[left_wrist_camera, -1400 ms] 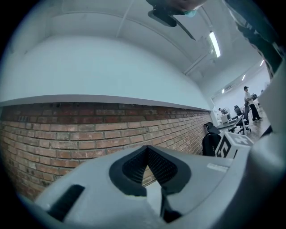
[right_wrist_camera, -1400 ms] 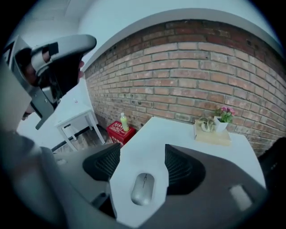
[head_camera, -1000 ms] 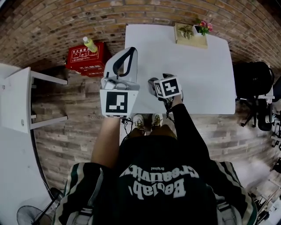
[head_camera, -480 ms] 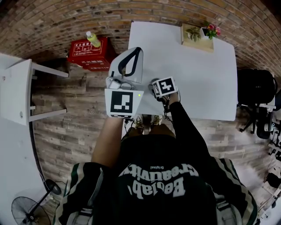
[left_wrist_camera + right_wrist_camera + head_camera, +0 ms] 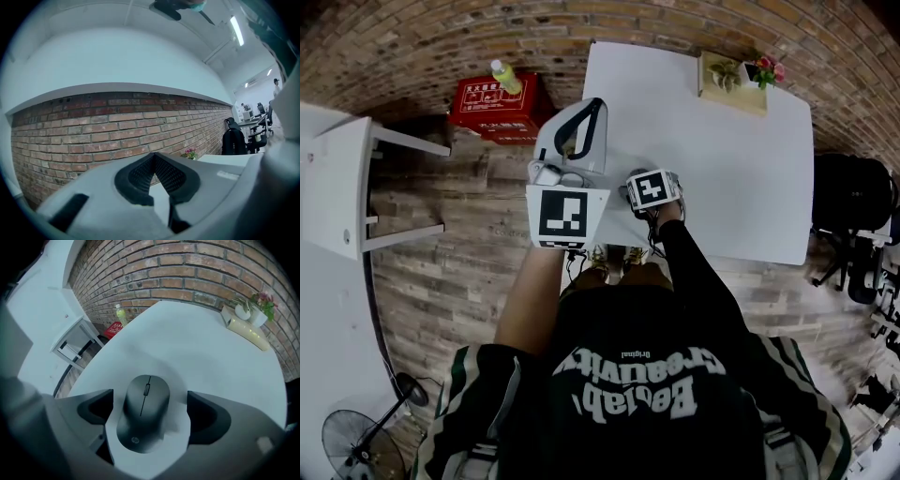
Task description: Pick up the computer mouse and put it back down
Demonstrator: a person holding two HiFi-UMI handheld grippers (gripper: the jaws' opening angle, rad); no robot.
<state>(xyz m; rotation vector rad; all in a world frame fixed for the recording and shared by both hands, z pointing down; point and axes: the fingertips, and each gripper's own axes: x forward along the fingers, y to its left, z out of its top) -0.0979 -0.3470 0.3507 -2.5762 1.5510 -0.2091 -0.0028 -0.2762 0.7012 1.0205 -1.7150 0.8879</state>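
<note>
In the right gripper view the dark grey computer mouse (image 5: 143,413) lies flat on the white table (image 5: 201,348). My right gripper (image 5: 151,409) points steeply down over it. The jaws stand wide on either side of the mouse and are opening, with a gap between each pad and the mouse. In the head view the right gripper (image 5: 651,186) sits near the table's front left edge, and its marker cube hides the mouse. My left gripper (image 5: 579,105) hovers level past the table's left edge. Its jaws (image 5: 153,154) are shut tip to tip on nothing.
A wooden planter with flowers (image 5: 736,73) stands at the table's far edge. On the floor to the left are a red box (image 5: 495,105) with a bottle (image 5: 507,77) and a white side table (image 5: 337,187). A black chair (image 5: 853,192) is at the right.
The right gripper has sunk toward the table; its marker cube looks smaller now. The left gripper has drifted only slightly.
</note>
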